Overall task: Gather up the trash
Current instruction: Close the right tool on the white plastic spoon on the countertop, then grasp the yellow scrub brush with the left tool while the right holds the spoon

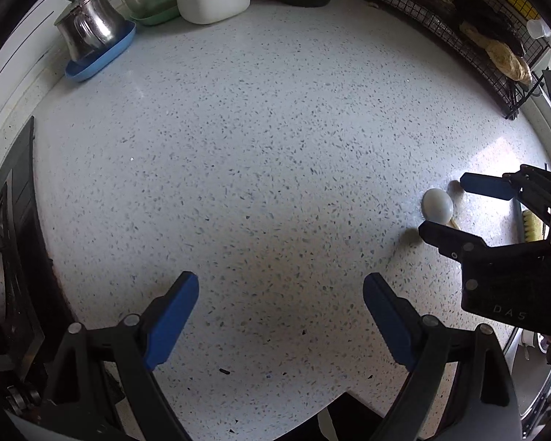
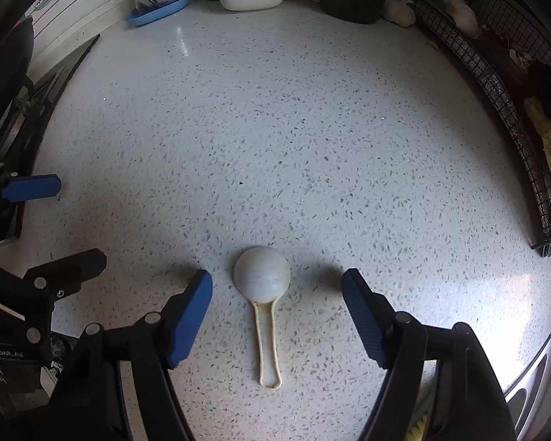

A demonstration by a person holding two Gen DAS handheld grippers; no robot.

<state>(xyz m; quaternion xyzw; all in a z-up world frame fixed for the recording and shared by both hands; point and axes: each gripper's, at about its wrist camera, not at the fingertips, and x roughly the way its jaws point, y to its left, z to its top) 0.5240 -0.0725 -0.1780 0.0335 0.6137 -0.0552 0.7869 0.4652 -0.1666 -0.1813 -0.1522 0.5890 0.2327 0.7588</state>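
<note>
Left wrist view: left gripper (image 1: 281, 318) jaws wide apart over bare speckled desk (image 1: 257, 147), holding nothing. The plastic scoop (image 1: 438, 207) lies far right between the right gripper (image 1: 444, 205) jaws, handle mostly hidden.

Right wrist view: scoop (image 2: 262, 275) bowl-down, long axis toward camera, handle nearest. Jaws open, flanking the scoop without contact.

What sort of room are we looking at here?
Most likely a home kitchen: a speckled stone countertop, a steel pot on a blue tray against the tiled wall, and a wire rack holding scrubbing cloths.
</note>
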